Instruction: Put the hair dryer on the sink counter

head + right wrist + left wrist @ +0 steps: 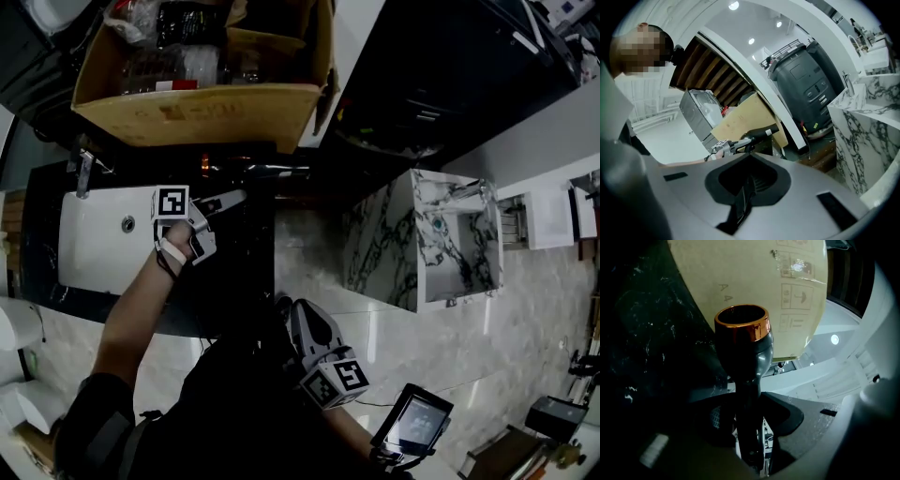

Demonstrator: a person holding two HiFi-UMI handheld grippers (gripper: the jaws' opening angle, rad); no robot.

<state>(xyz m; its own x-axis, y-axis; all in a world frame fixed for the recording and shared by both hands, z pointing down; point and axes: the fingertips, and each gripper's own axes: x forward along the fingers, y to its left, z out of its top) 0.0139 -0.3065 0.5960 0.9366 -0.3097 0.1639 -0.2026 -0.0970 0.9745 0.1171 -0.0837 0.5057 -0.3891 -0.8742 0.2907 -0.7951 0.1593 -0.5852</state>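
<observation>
A black hair dryer with a copper ring round its nozzle stands upright in the left gripper view, its handle clamped between the jaws. My left gripper is shut on that handle. In the head view the left gripper is held over the black sink counter, just right of the white basin; the dryer is hard to make out against the dark counter there. The right gripper view shows the dryer from afar. My right gripper hangs low by the person's body, jaws together, nothing in them.
A large cardboard box full of goods sits just behind the sink, close above the dryer. A faucet stands at the basin's far edge. A marble-patterned cabinet stands to the right, and a dark machine beyond it.
</observation>
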